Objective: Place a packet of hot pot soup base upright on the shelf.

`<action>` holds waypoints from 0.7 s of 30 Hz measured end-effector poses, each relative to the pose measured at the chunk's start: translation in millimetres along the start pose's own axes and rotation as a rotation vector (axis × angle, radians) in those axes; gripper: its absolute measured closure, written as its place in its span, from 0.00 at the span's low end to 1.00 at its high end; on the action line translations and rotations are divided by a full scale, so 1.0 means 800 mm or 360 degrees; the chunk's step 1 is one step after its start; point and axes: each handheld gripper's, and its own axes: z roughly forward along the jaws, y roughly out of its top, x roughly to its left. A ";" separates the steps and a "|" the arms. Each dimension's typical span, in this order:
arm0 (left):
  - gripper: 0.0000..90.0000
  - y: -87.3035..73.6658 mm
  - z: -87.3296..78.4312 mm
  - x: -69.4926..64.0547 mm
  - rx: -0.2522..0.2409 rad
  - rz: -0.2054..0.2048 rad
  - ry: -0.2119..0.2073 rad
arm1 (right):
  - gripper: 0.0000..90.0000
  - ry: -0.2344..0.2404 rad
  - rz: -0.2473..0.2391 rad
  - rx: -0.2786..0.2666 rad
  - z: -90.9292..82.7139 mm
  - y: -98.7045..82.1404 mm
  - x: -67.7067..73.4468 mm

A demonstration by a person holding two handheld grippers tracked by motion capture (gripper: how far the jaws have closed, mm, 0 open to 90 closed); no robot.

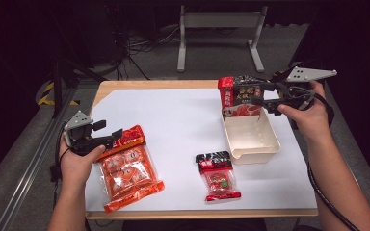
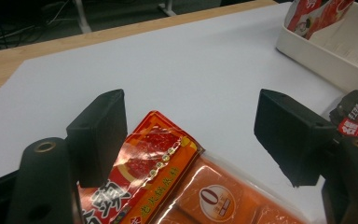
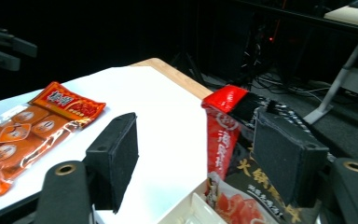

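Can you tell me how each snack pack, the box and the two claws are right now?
Big orange plastic snack pack: lying flat on the white sheet, sealed.
Small red-and-black snack pack: lying flat, apart from the box.
Black-and-red pouch: standing upright in the box's far end.
Cream plastic box: open-topped, near part bare.
Left claw: open, over the orange pack's top edge.
Right claw: open, beside the pouch.

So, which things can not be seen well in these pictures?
- Orange pack: left gripper view, lower part cut off by the bottom edge.
- Tall pack in the tray: high view, its foot hidden by the tray wall; print too small to read.
- Right gripper: right gripper view, one jaw overlaps the tall pack; contact unclear.
- Small pack: left gripper view, mostly hidden behind a jaw.
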 end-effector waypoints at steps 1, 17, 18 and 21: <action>0.30 0.000 -0.001 0.002 0.0002 0.0001 0.0004 | 0.36 0.0005 0.0004 -0.0003 0.000 -0.001 0.002; 0.29 -0.009 -0.010 0.030 0.0050 -0.0026 0.0052 | 0.34 0.0058 0.0019 -0.0070 0.008 -0.028 0.032; 0.29 -0.010 -0.010 0.032 0.0057 -0.0024 0.0058 | 0.34 0.0060 0.0023 -0.0076 0.009 -0.031 0.034; 0.29 -0.012 -0.009 0.035 0.0076 -0.0013 0.0100 | 0.33 0.0067 0.0041 -0.0110 0.011 -0.043 0.039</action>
